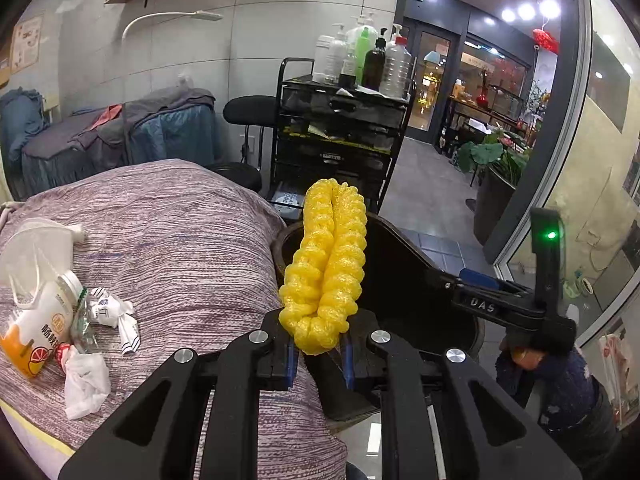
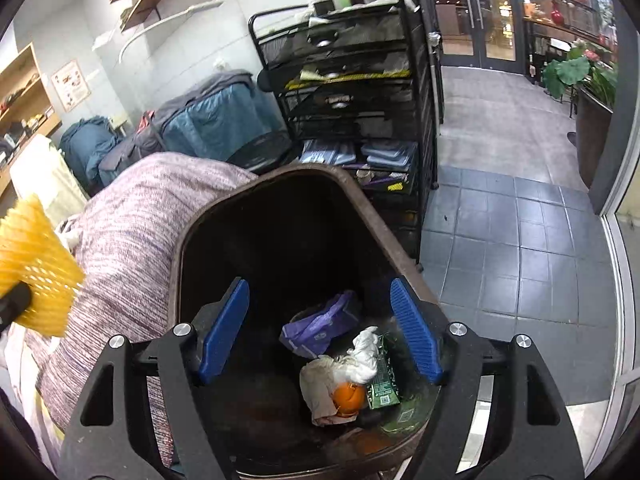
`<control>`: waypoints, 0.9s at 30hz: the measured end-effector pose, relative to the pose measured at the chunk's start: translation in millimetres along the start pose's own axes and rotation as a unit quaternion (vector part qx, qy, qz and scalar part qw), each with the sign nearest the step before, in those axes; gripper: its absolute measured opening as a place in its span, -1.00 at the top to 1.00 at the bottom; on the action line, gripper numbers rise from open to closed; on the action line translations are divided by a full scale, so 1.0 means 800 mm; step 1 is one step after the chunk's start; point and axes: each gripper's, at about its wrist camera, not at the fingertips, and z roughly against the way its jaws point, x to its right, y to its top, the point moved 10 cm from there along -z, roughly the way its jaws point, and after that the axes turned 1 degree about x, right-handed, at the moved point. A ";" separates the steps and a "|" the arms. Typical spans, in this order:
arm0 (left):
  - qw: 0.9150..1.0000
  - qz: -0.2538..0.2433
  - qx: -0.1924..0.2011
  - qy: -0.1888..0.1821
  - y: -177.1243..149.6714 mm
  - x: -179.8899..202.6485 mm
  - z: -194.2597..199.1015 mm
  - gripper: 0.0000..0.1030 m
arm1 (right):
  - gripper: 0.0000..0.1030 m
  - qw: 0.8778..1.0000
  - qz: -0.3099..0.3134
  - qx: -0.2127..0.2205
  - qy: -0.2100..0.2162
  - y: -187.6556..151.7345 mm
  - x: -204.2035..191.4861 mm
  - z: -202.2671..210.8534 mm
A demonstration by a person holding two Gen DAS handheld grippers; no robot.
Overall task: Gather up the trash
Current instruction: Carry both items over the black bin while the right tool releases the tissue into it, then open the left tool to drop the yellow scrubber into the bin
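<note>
1. Left gripper: fingers clenched on the lower end of a yellow foam net sleeve, which stands up folded double just beyond the fingertips.
2. Right gripper: blue-padded fingers spread apart, nothing between them; they hang over the mouth of the bin.
3. Dark brown trash bin: directly below and ahead of the right fingers, and just behind the foam sleeve as the left wrist sees it.
4. Bin contents, below the right fingers: purple plastic bag, crumpled white tissue, orange peel, green carton, crumpled pale paper wrapper.
5. Bed with a purple-striped cover: left of the left fingers, touching the bin's side.
6. Trash on the bed, well left of the left fingers: white bottle with an orange label, crumpled white wrappers, clear plastic bag, white tissue.
7. Black mesh trolley: beyond the bin, bottles on top.
</note>
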 end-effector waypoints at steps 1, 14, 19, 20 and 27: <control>1.000 -0.002 -0.002 -0.003 0.001 0.004 -0.003 0.68 | -0.48 1.000 -0.003 0.005 -0.002 0.002 0.001 0.005; 0.998 -0.024 -0.044 -0.044 0.008 0.054 -0.062 0.68 | -0.61 0.995 -0.052 0.083 -0.033 0.039 0.045 0.068; 0.996 -0.032 -0.066 -0.055 0.005 0.071 -0.088 0.68 | -0.61 0.992 -0.070 0.090 -0.047 0.043 0.068 0.079; 0.996 -0.038 -0.069 -0.052 0.005 0.075 -0.093 0.68 | -0.61 0.992 -0.072 0.090 -0.049 0.043 0.072 0.079; 0.993 -0.049 -0.094 -0.048 -0.003 0.085 -0.122 0.68 | -0.63 0.990 -0.092 0.089 -0.062 0.042 0.097 0.082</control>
